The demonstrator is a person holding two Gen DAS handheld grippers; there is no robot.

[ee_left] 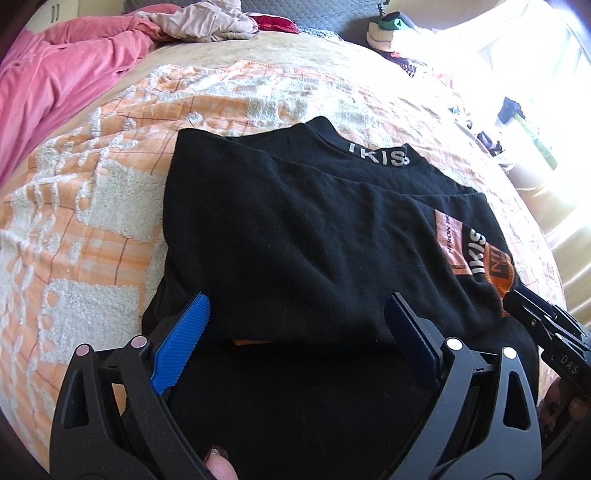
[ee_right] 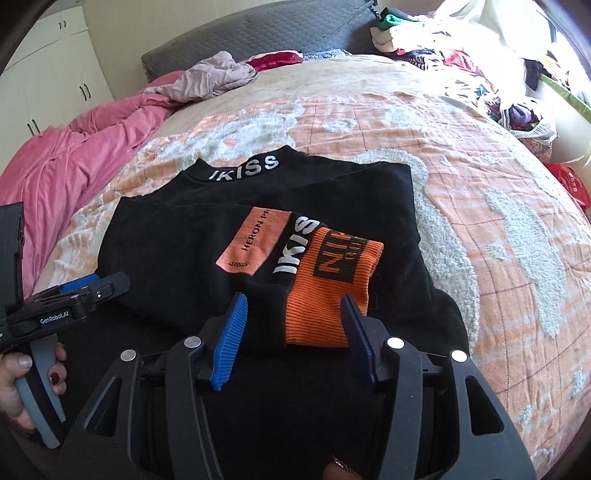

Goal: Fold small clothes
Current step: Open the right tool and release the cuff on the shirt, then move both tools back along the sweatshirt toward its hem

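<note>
A black top [ee_left: 295,229] with "IKISS" on its collar lies partly folded on the bed, sleeves folded in; it also shows in the right wrist view [ee_right: 177,251]. An orange ribbed cuff [ee_right: 332,288] lies on its near right part. My left gripper [ee_left: 295,343] is open just above the near left of the top, blue pads apart. My right gripper [ee_right: 291,332] is open over the near edge, one blue pad on each side of the orange cuff's near end. The left gripper also shows at the left in the right wrist view [ee_right: 85,291].
The top lies on an orange-and-white fleecy blanket [ee_right: 480,229]. A pink quilt [ee_left: 55,81] and a beige garment [ee_right: 214,74] lie at the far left. A heap of clothes [ee_right: 461,55] sits at the far right. A grey headboard [ee_right: 258,33] is behind.
</note>
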